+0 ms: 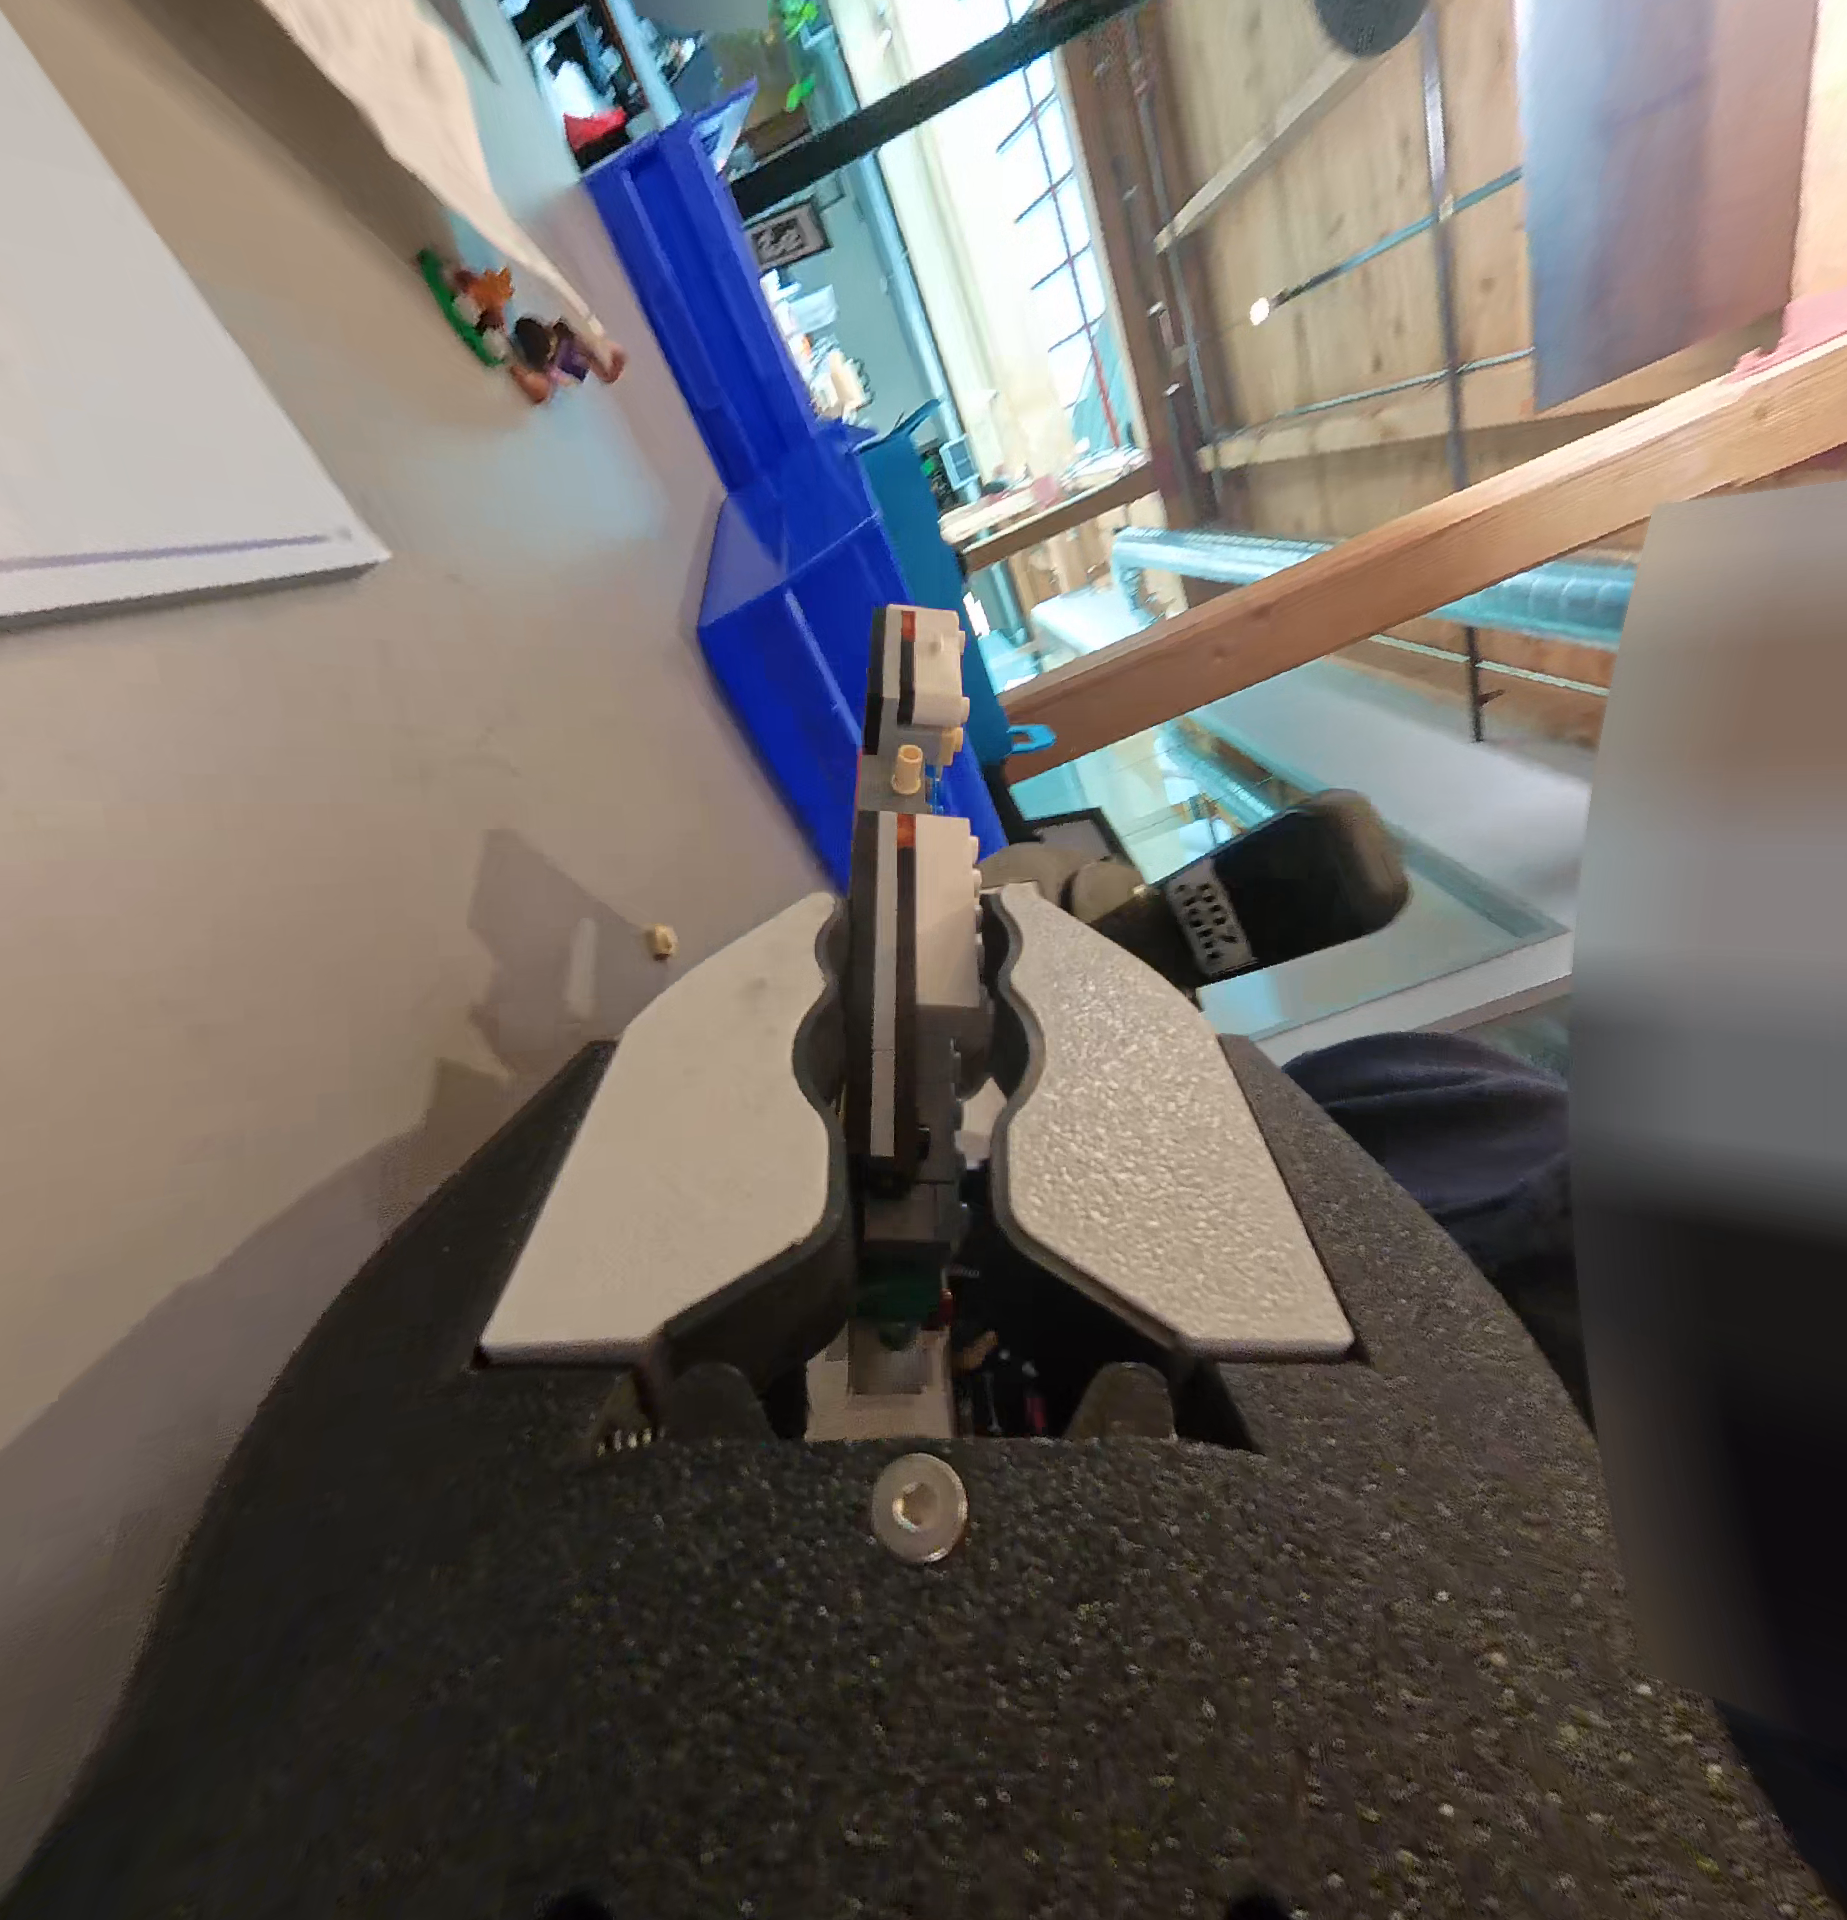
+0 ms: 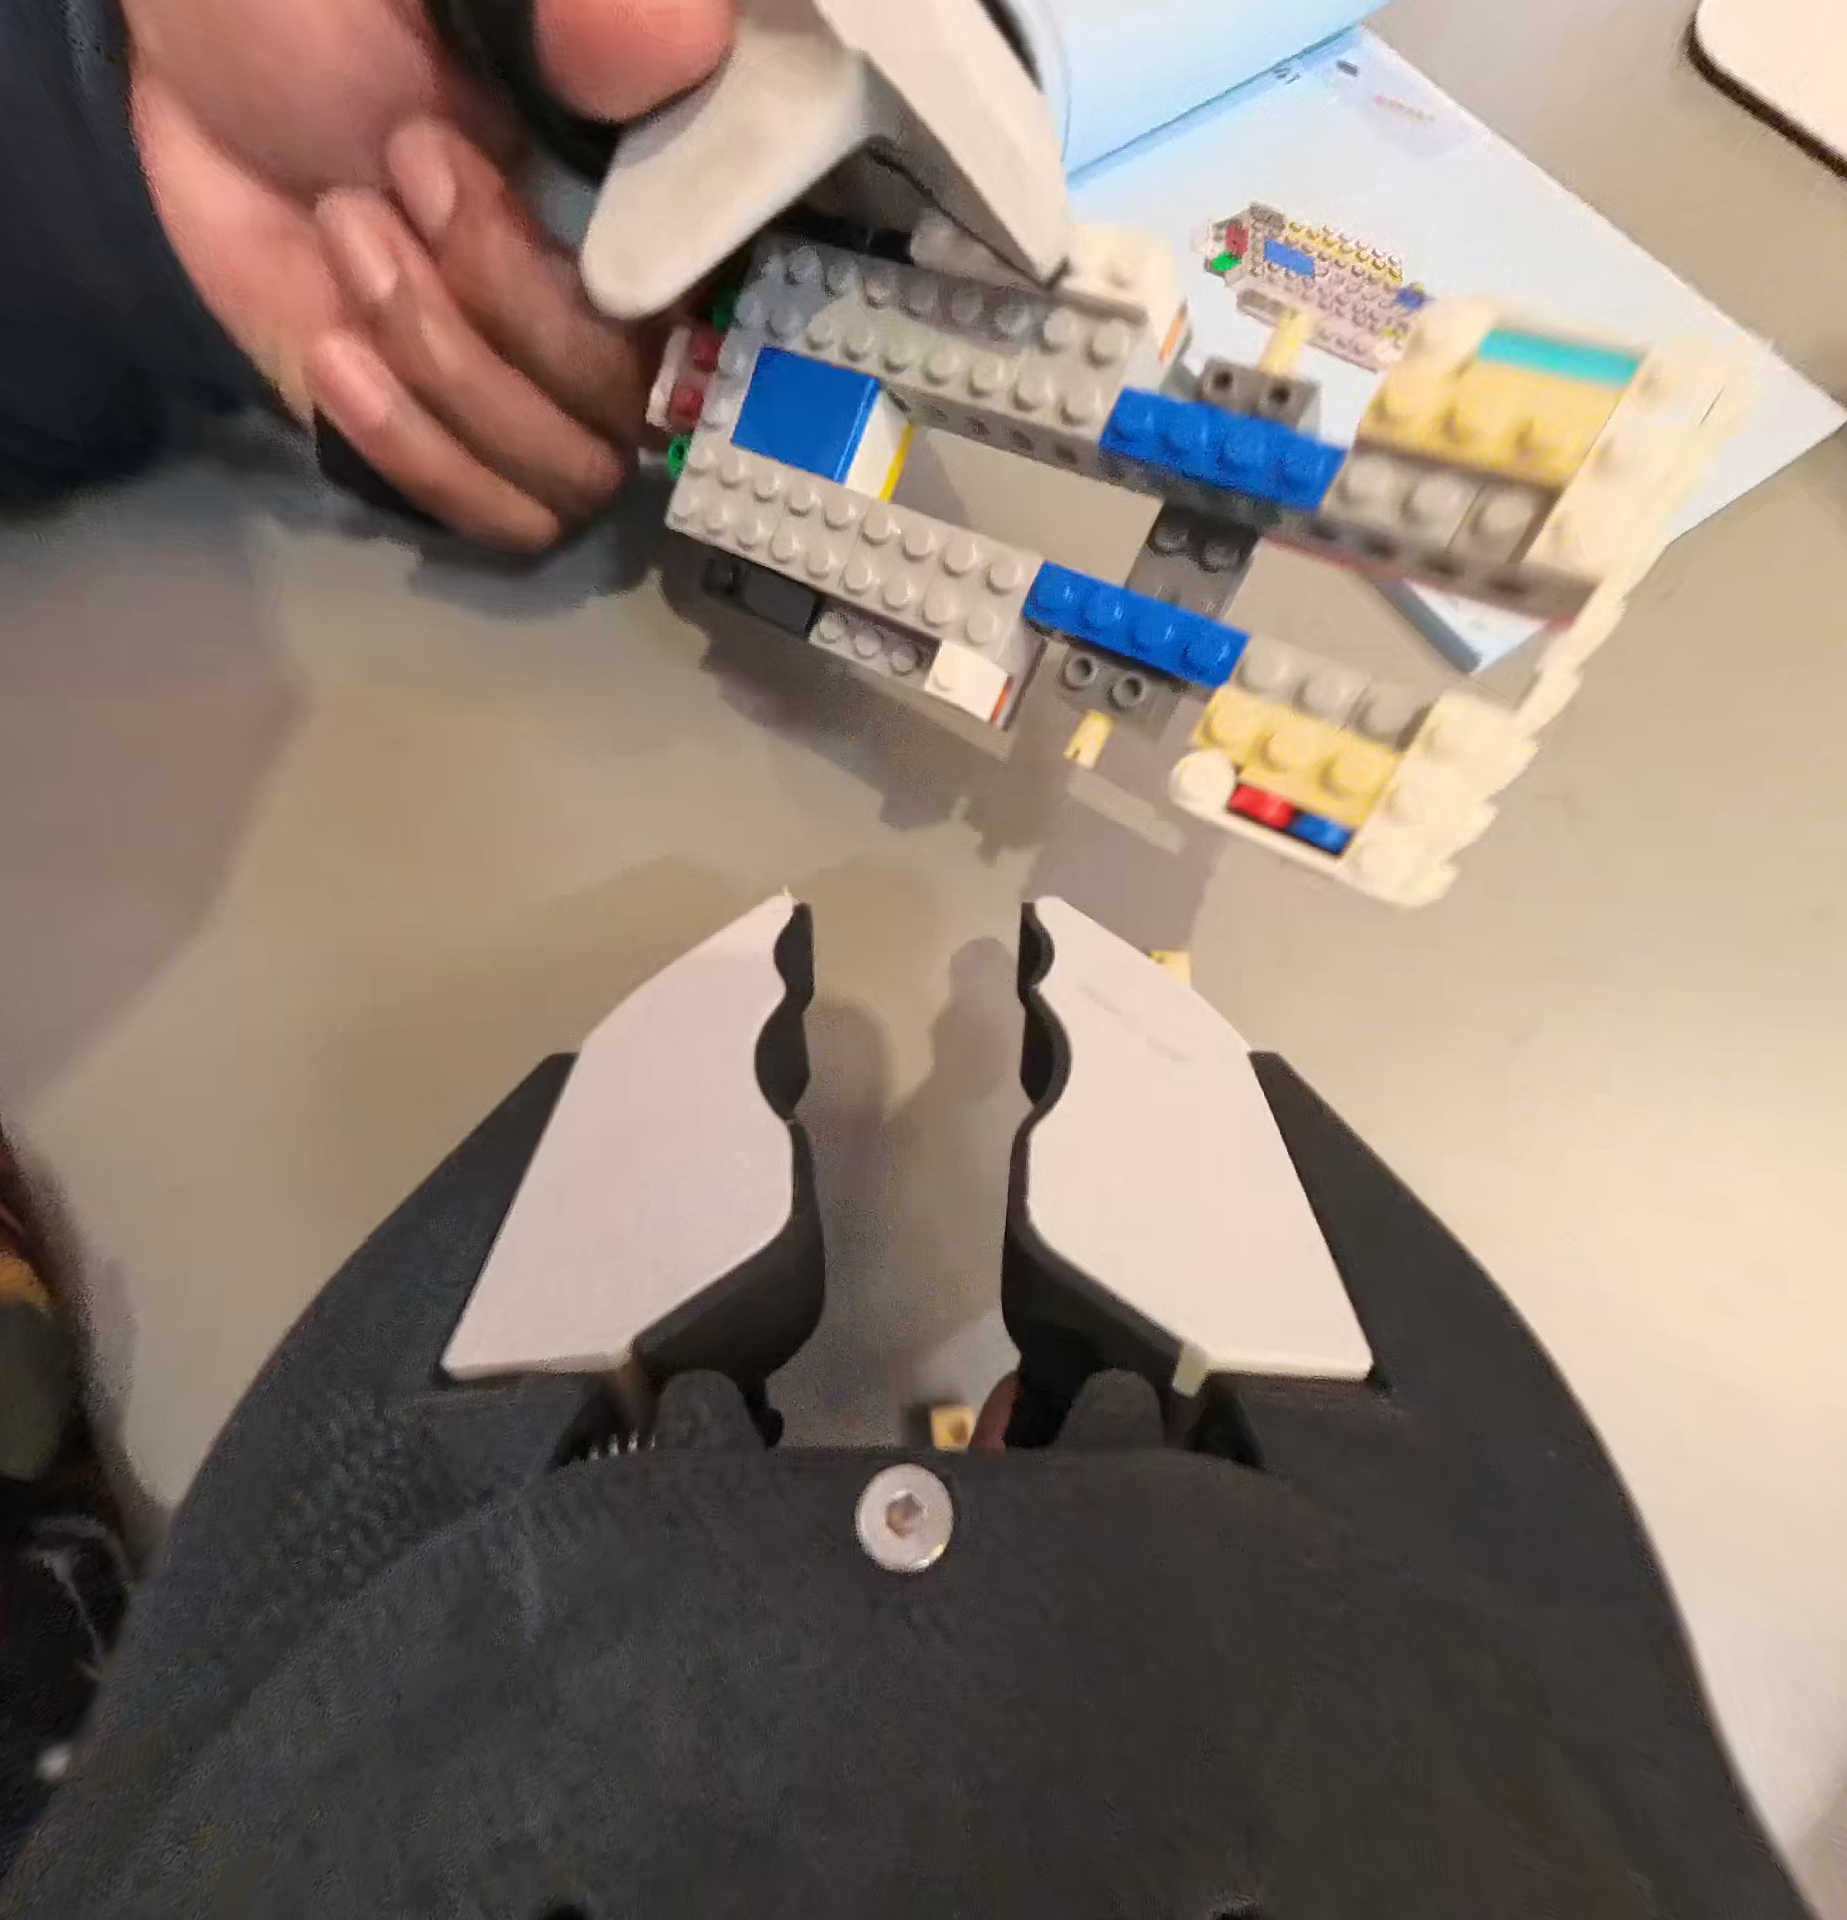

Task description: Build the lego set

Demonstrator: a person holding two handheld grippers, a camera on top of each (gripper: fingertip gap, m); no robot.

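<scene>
The left gripper (image 1: 914, 914) has its jaws closed narrowly on a toy-brick model (image 2: 1002, 499); both pads press against the model's flat sides. In the left wrist view the model is seen edge-on, standing out beyond the fingertips as a thin stack of grey, black and white plates with a tan peg on one side. In the right wrist view the model is held clear above the desk (image 2: 379, 935), showing grey studded plates, blue bricks, tan bricks and white edge pieces. A hand (image 2: 399, 291) sits just beside the model's grey end.

The right gripper (image 2: 914, 925) is below the model and apart from it, with its jaws moderately open and nothing between them. A small tan brick (image 1: 661, 940) lies on the desk near the model. A printed sheet (image 2: 1314, 187) lies on the desk behind the model. Blue storage bins (image 1: 753, 416) stand beyond the model at the desk's far edge.
</scene>
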